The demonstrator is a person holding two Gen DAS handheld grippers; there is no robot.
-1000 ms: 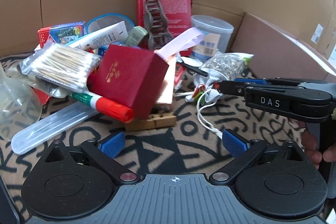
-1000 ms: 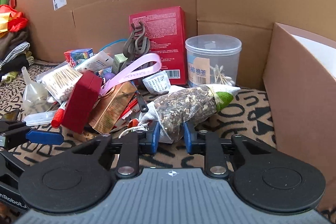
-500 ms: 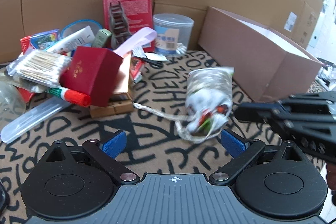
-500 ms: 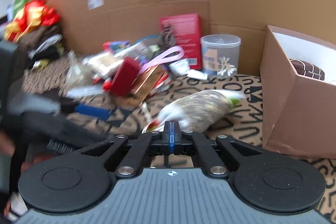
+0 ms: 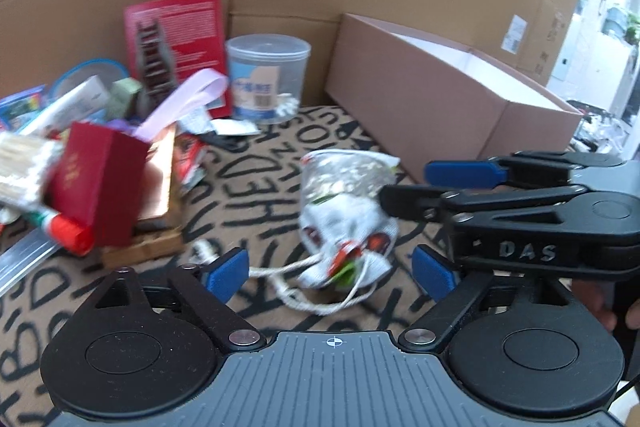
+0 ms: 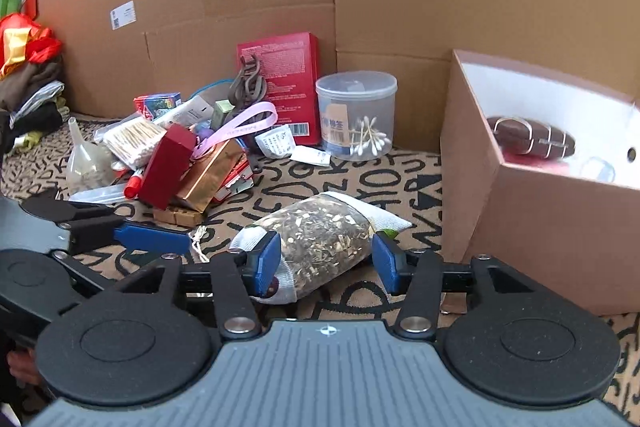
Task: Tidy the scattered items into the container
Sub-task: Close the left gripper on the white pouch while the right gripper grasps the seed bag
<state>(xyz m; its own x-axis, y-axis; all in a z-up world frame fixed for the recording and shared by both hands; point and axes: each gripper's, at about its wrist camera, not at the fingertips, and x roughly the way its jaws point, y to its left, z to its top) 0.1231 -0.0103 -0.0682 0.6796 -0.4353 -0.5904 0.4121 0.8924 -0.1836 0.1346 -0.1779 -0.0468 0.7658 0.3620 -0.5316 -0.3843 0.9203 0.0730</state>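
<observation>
My right gripper (image 6: 325, 263) tilted down, jaws opening astride herb pouch (image 6: 320, 239) | left gripper (image 5: 330, 269) closing, nothing between | box (image 6: 532, 211) right of it

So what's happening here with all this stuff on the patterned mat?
A person is tidying clutter into a brown cardboard box, using a hand-held gripper in each hand. A drawstring pouch of dried herbs lies on the mat just short of the box. The right hand-held gripper is opening, with the pouch between its pads. The left hand-held gripper is closing a little around nothing; only the pouch's cord lies between its pads. The rest of the pile is not yet sorted.
</observation>
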